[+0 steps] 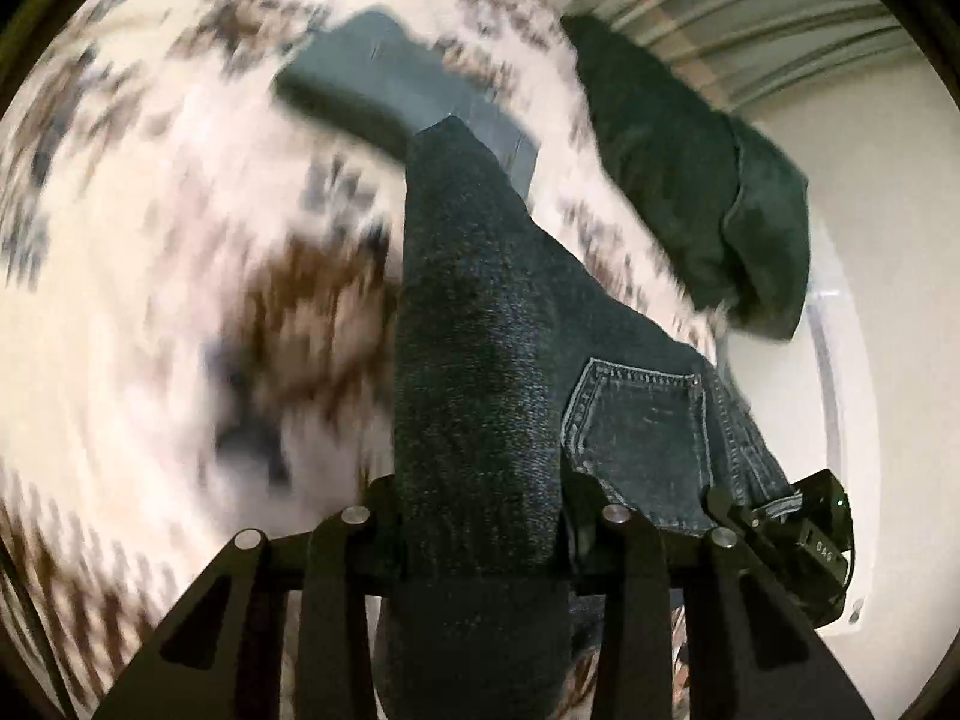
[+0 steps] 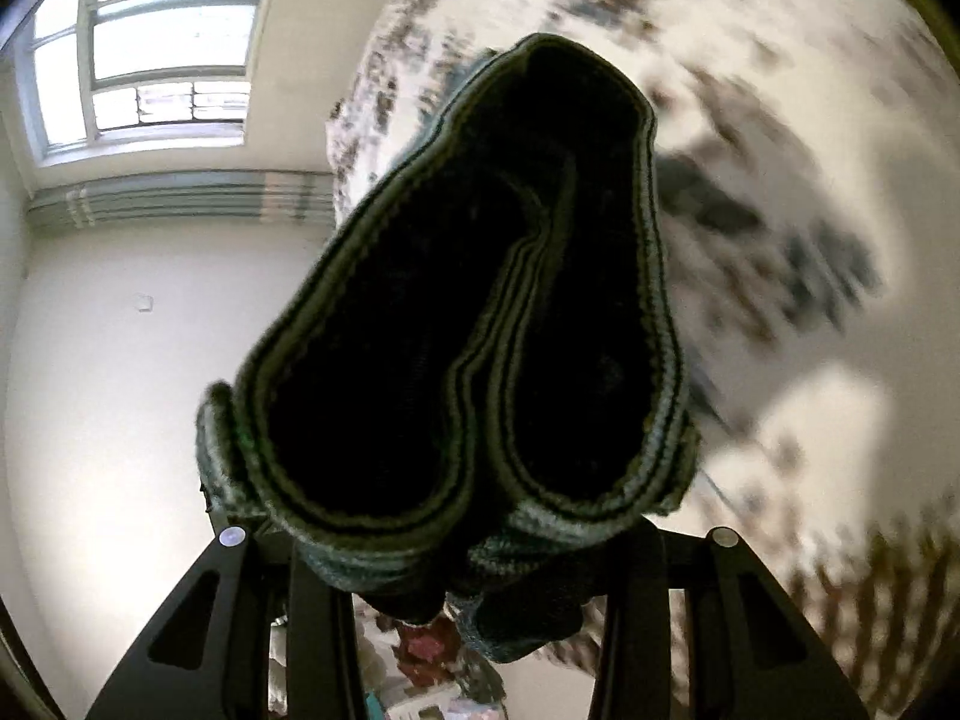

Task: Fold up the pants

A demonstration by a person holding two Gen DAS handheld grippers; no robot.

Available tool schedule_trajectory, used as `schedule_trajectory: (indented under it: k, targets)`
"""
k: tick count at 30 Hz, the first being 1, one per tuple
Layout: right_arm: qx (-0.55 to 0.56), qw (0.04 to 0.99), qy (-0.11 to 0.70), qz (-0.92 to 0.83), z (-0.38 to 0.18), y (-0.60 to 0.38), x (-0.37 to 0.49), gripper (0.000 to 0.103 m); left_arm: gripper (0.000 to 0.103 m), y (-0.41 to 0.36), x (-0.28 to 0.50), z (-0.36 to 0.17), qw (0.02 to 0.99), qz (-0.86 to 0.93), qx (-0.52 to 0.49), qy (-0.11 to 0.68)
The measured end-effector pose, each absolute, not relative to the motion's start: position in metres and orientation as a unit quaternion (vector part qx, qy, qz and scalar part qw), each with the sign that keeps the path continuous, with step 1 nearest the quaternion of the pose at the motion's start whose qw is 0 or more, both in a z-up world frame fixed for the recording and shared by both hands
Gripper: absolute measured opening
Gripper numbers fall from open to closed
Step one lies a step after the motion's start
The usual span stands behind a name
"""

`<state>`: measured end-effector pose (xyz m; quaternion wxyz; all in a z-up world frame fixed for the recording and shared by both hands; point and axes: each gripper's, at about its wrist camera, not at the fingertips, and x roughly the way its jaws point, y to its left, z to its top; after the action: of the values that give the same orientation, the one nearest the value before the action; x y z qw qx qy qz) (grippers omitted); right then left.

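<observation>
Hanging above the patterned bed cover [image 1: 150, 300]: dark denim pants [image 1: 480, 330], back pocket [image 1: 642, 438] showing. Clamping their folded edge: left hand-held gripper [image 1: 480, 540]. Pinching the doubled hems [image 2: 468, 312] above that cover: right hand-held gripper [image 2: 474, 564].

A bright multi-pane window [image 2: 144, 54] above grey ribbed radiator pipes [image 2: 180, 198], plain white wall [image 2: 120, 390], and a white brown-patterned bedspread [image 1: 150, 240].

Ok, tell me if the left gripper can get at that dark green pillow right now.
Probably not. The left gripper is shut on the jeans, so its fingers are taken, and the green pillow lies apart at the bed's far edge.
</observation>
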<state>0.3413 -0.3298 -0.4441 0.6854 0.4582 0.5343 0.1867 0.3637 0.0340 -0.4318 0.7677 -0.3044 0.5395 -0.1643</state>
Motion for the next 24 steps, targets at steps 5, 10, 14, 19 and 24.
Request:
schedule_trajectory:
  k: [5, 10, 14, 19, 24]
  targets:
    - [0.456, 0.707, 0.505, 0.194, -0.444, -0.293, 0.465, 0.043, 0.033, 0.066, 0.488, -0.417, 0.789, -0.173, -0.288, 0.514]
    - [0.454, 0.718, 0.488, 0.202, -0.478, -0.253, 0.605, 0.043, 0.033, 0.093, 0.618, -0.437, 0.804, -0.176, -0.261, 0.504]
    - [0.454, 0.707, 0.506, 0.194, -0.544, -0.227, 0.670, 0.043, 0.033, 0.101, 0.686, -0.482, 0.804, -0.171, -0.220, 0.525]
    - [0.453, 0.670, 0.557, 0.188, -0.602, -0.218, 0.697, 0.048, 0.041, 0.116, 0.696, -0.542, 0.781, -0.158, -0.221, 0.562]
    - [0.394, 0.680, 0.604, 0.132, -0.577, -0.223, 0.689, 0.087, 0.058, 0.112, 0.676, -0.518, 0.785, -0.107, -0.198, 0.577]
